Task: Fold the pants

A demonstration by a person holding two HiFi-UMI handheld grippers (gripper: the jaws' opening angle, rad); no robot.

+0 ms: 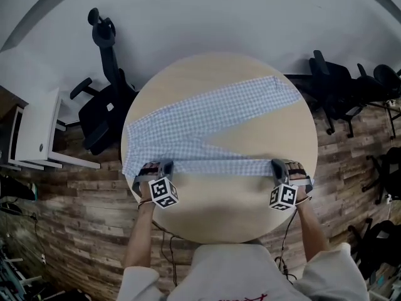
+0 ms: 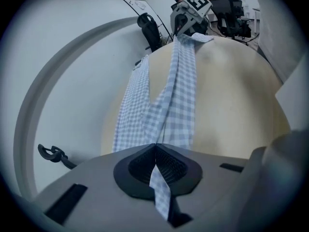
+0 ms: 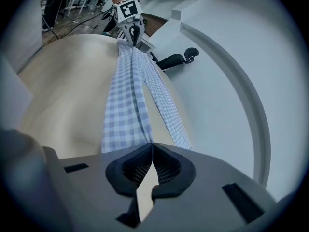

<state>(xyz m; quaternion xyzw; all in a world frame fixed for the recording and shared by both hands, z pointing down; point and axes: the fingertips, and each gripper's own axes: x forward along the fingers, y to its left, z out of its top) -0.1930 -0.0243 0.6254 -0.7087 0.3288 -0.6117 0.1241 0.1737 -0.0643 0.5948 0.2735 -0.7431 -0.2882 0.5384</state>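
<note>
Blue-and-white checked pants [image 1: 207, 118] lie on a round wooden table [image 1: 219, 209]. One leg runs flat toward the far right edge. The other leg is stretched taut between my two grippers along the near side. My left gripper [image 1: 158, 167] is shut on the waist end of that leg; in the left gripper view the cloth [image 2: 178, 100] is pinched in the closed jaws [image 2: 155, 148]. My right gripper [image 1: 280, 166] is shut on the hem end, with cloth [image 3: 125, 105] pinched in its jaws [image 3: 152, 148]. Each gripper shows in the other's view, the right gripper [image 2: 186, 23] and the left gripper [image 3: 131, 33].
A black office chair [image 1: 103, 102] stands at the table's far left, and more black chairs [image 1: 341, 86] at the far right. A white desk [image 1: 37, 137] stands at the left. The floor is wooden planks [image 1: 75, 205]. Bare tabletop [image 2: 231, 91] lies between the pants and me.
</note>
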